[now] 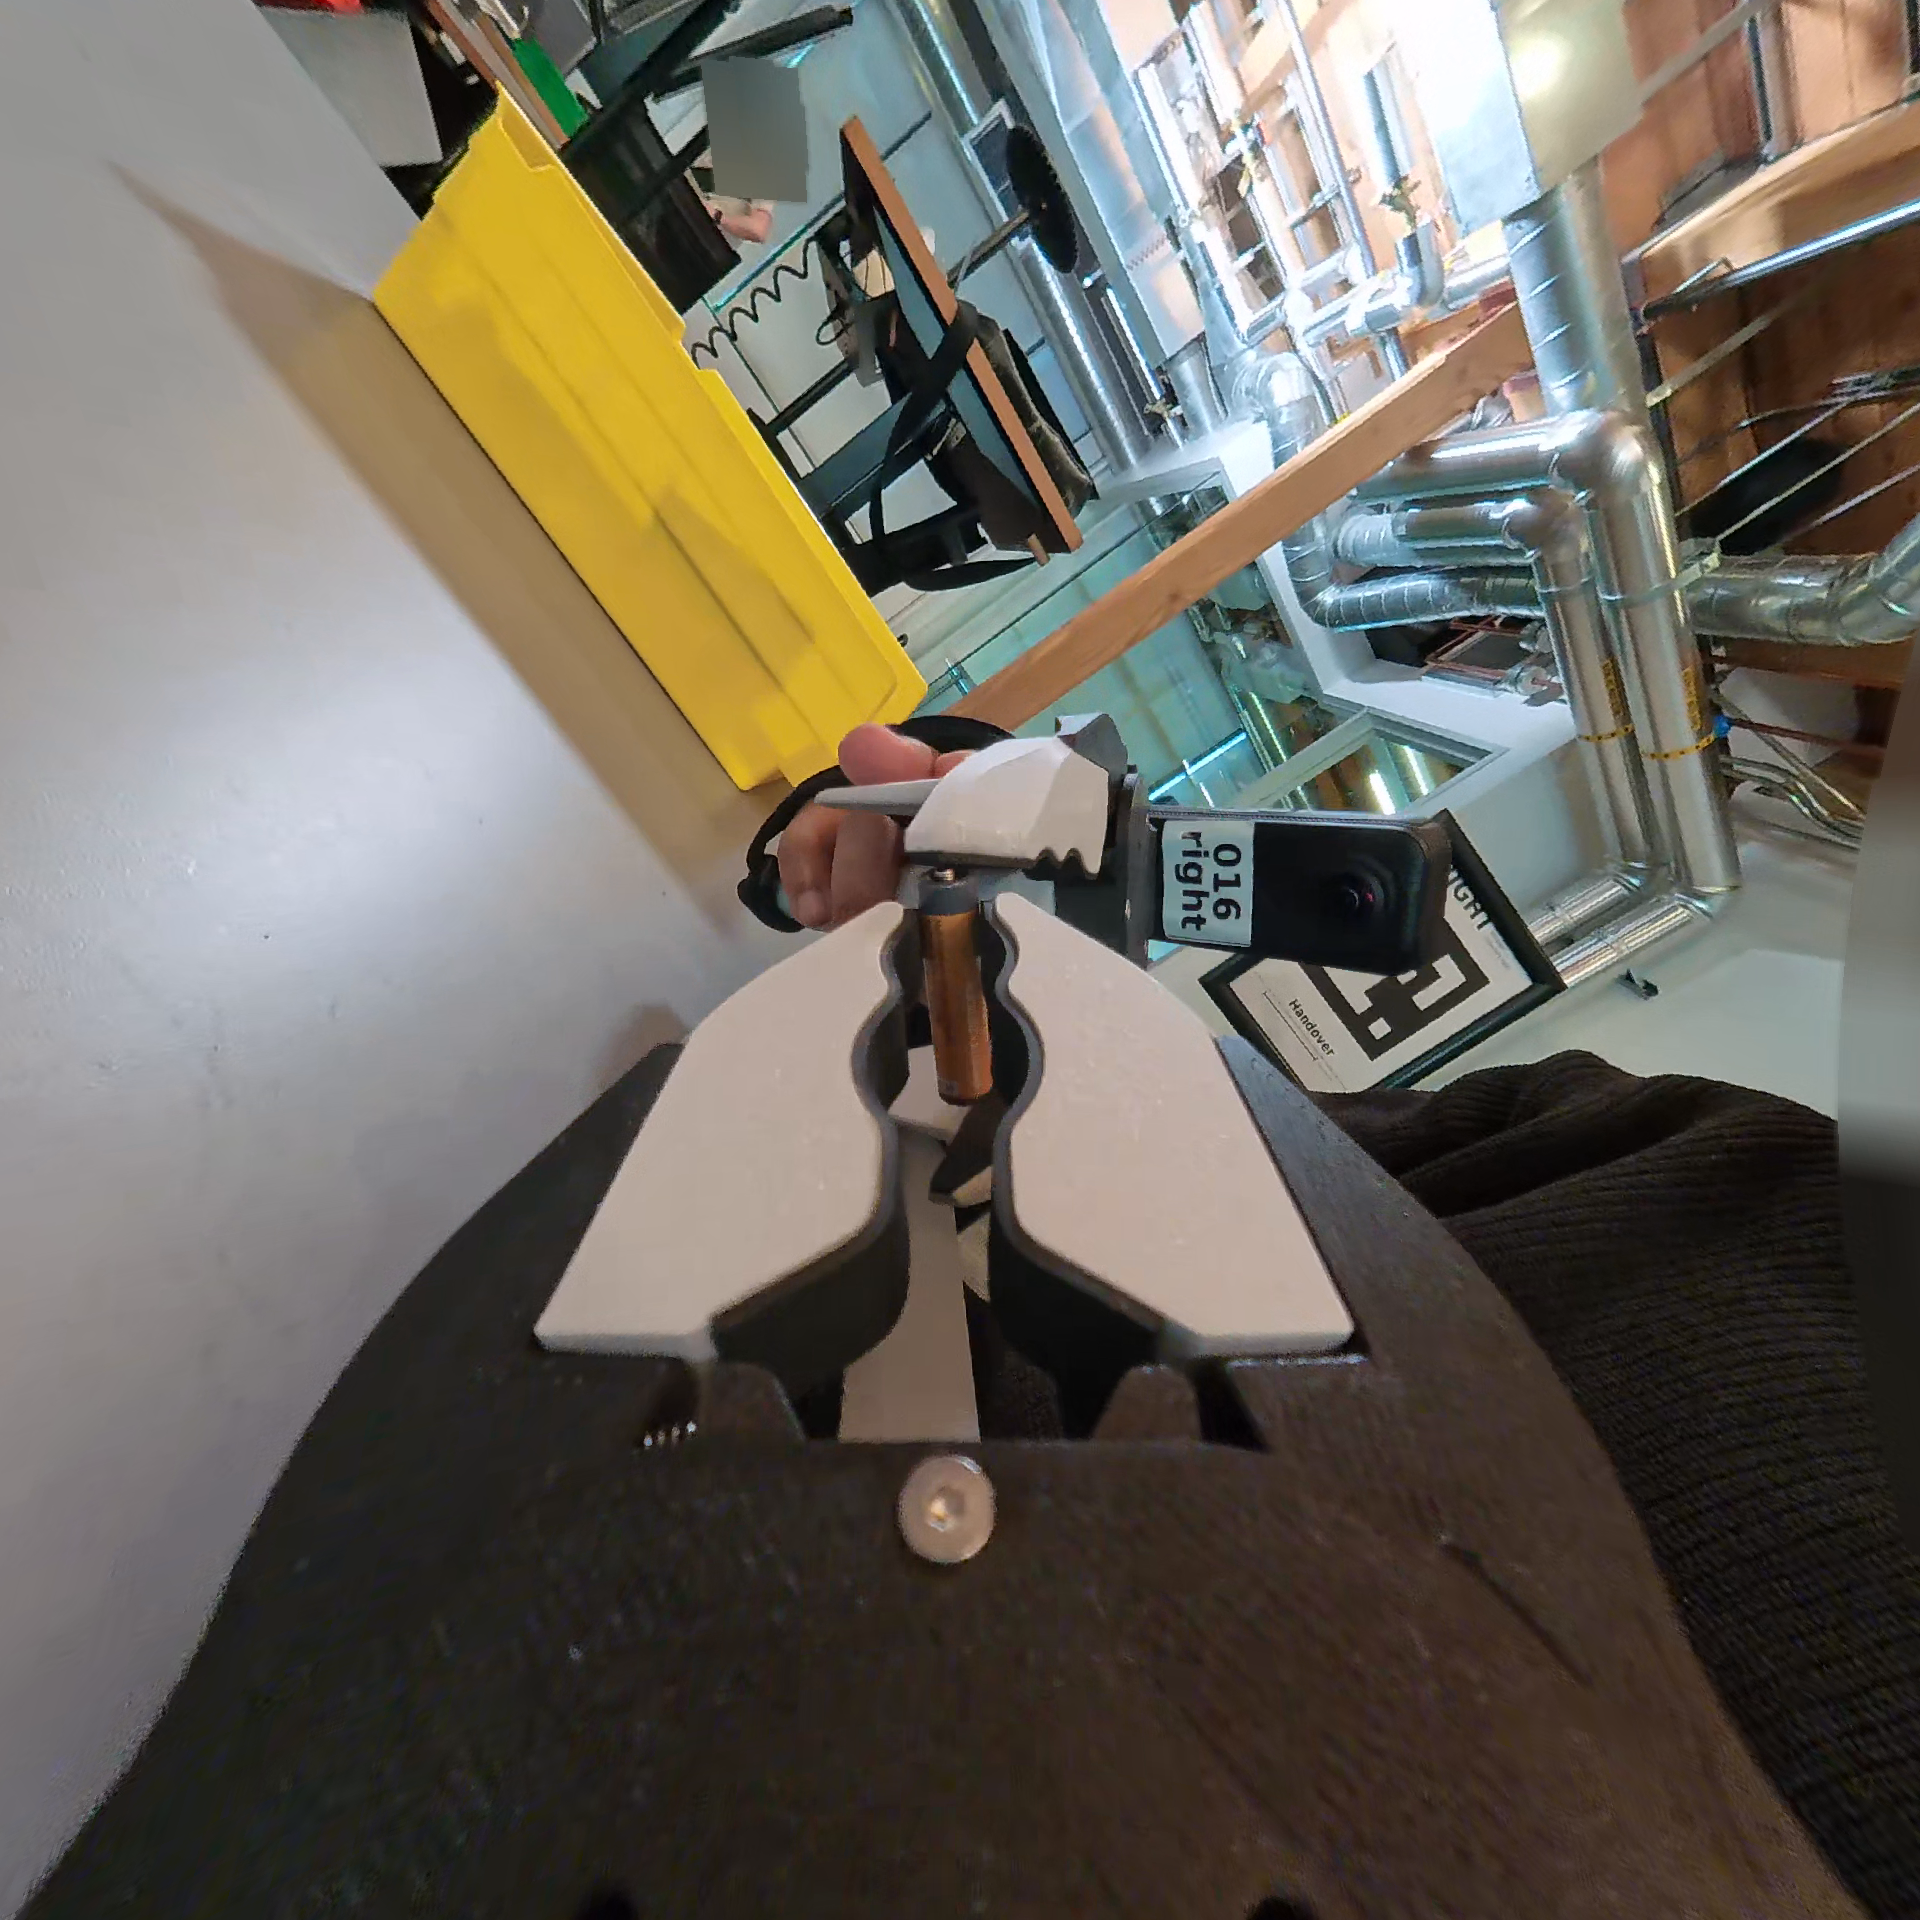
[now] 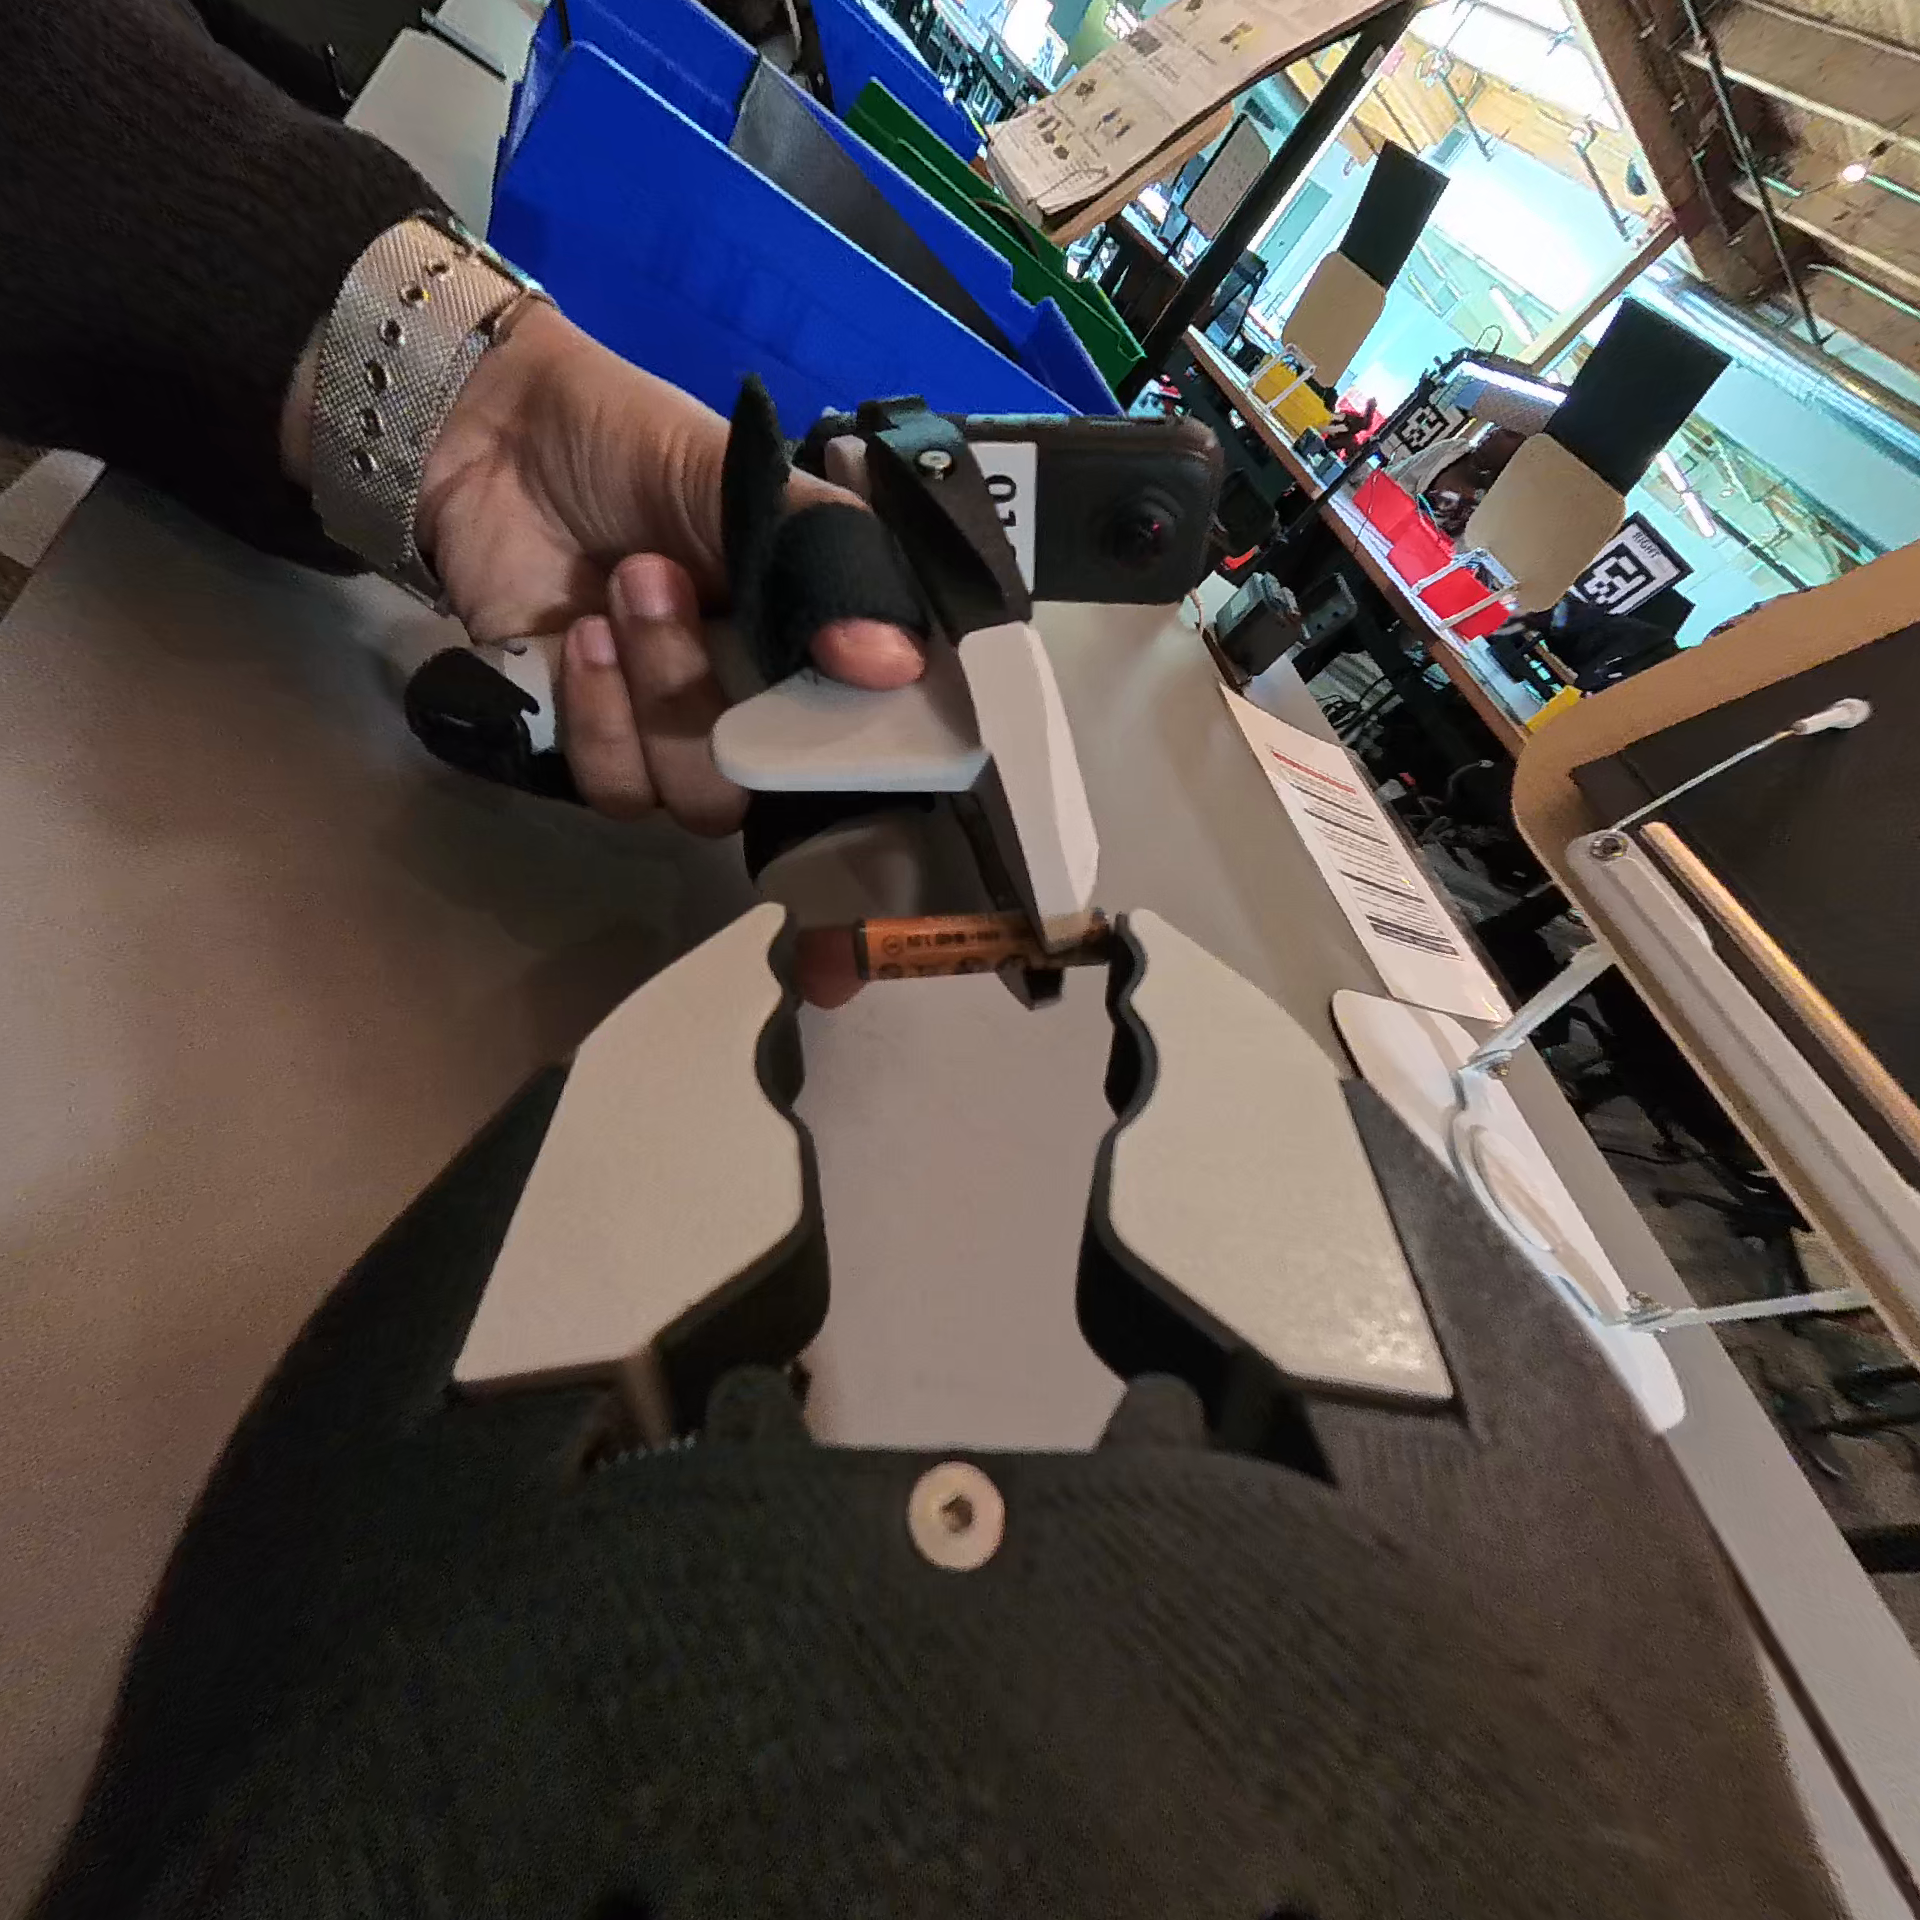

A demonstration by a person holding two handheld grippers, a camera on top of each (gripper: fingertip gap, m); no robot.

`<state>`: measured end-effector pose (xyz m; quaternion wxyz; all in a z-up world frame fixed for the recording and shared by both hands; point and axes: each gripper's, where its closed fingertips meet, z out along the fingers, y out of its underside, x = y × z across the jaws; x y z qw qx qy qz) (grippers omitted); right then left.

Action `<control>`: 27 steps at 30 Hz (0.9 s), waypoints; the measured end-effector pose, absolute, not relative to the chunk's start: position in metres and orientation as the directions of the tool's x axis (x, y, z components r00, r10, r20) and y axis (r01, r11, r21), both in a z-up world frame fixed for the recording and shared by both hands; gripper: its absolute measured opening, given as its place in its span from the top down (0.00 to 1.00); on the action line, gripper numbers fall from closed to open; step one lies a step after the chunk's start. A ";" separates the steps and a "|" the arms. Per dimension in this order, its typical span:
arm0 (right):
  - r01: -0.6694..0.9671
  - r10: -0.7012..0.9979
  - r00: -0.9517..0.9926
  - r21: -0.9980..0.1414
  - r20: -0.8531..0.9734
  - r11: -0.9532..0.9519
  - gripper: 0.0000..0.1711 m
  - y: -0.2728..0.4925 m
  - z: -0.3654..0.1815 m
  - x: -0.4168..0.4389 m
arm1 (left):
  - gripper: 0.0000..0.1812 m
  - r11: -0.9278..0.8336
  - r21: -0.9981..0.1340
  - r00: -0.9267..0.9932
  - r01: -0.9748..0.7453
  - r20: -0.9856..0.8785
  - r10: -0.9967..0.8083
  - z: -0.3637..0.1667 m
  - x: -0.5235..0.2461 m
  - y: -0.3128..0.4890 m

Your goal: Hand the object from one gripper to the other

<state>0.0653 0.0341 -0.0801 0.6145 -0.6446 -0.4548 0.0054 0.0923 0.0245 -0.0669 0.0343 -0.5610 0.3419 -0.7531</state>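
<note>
Left wrist view: the left gripper [image 1: 951, 997] clenches a copper-coloured battery [image 1: 954, 1013] at frame centre; the right gripper [image 1: 961, 878] meets its far end.

Right wrist view: the right gripper [image 2: 956, 961], jaws spread, spans the battery [image 2: 935, 948] lengthwise, ends near its tips, contact unclear; the left gripper [image 2: 1049, 956] pinches it.

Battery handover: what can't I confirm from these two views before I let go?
- Right wrist view: whether the right hand-held gripper presses the battery at both ends; the left hand-held gripper covers one end.
- Left wrist view: the battery's far end, hidden under the right hand-held gripper's finger; its near end sits in shadow.
- Left wrist view: what is inside the yellow bin, hidden by its wall.
</note>
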 end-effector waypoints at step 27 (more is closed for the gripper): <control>0.466 -0.070 0.884 -0.882 0.462 0.067 0.72 0.009 0.021 0.241 | 0.85 -0.797 -0.570 -0.331 -0.202 0.805 -0.492 -0.062 0.096 0.043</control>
